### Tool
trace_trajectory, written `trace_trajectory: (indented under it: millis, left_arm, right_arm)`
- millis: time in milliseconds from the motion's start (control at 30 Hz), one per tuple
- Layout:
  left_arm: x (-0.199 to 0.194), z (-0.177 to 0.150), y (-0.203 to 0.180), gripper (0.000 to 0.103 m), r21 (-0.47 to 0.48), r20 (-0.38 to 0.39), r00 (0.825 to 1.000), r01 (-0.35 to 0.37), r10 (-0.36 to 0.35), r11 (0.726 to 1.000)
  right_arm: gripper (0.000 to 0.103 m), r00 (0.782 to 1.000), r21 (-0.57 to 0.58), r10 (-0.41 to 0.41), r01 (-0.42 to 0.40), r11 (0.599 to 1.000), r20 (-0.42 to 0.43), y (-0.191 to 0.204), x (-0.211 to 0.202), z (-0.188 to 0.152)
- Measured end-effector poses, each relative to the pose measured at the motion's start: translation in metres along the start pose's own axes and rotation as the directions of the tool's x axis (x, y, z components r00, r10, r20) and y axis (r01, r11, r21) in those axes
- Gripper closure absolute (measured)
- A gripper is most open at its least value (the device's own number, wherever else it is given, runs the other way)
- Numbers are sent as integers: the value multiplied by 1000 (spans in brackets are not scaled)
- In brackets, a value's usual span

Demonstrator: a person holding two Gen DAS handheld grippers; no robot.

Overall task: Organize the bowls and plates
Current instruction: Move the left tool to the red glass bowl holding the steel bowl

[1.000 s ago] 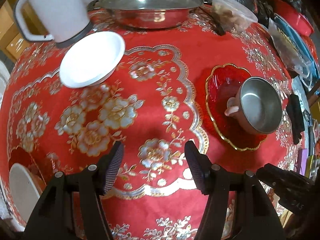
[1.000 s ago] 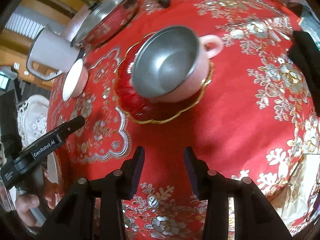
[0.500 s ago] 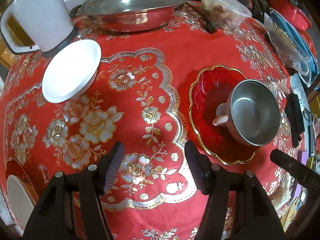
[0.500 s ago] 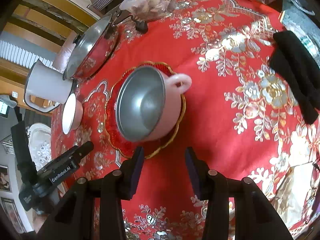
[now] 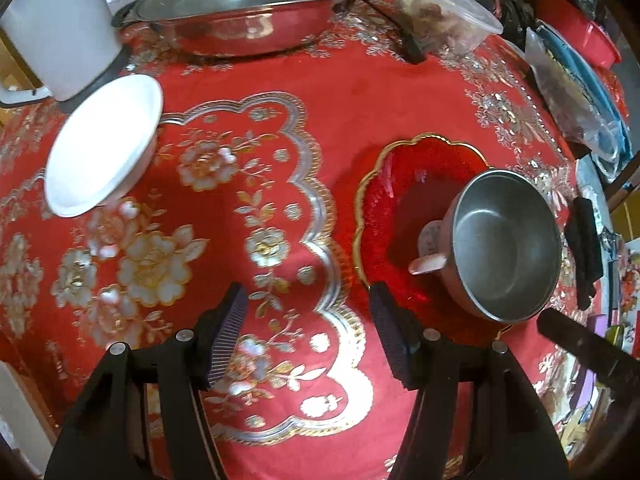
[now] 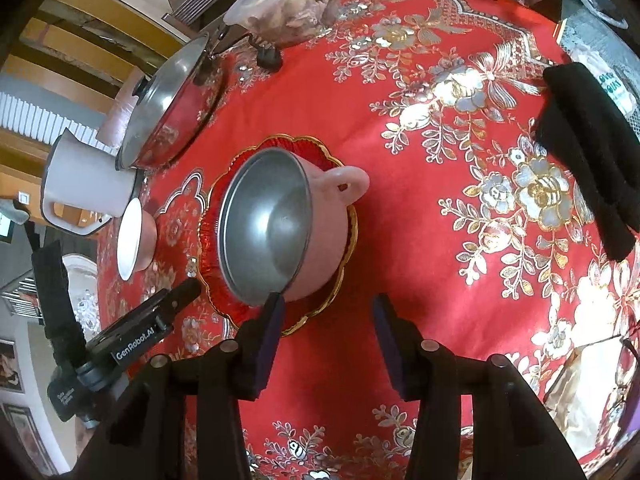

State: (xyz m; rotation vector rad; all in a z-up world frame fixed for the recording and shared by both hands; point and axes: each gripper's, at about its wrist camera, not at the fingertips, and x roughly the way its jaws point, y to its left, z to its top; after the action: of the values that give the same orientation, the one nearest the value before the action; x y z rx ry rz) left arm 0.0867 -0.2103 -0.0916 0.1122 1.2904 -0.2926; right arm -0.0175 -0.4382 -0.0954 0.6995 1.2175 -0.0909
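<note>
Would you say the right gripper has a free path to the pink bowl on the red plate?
Probably yes: the right gripper is open, the pink bowl sits just ahead on the red plate, and nothing stands between them.

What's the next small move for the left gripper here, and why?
Probably ease the left gripper forward and to its left toward the white bowl. Both grippers are open and empty. The pink steel-lined bowl already sits on the red plate, with the right gripper just short of it, while the white bowl stands alone beside the white jug.
</note>
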Motion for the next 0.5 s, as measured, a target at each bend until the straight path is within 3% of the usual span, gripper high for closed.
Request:
trace_trajectory:
  millis: [300,400,500]
  left_arm:
    - [10,3,-2,40,-14,-35,999,40,-41,999]
    - [18,4,0,40,-51,-75,992,96,-99,994]
    - [20,3,-2,40,-58,-80,991,106,-110,993]
  right_arm:
    - [52,1000,8,15,-15,1000,2,-5,-2,0]
    - [52,1000,2,26,-26,1000,-2,-2,1,-1]
    - [51,999,21,38,-38,999,11,-5,2,-2]
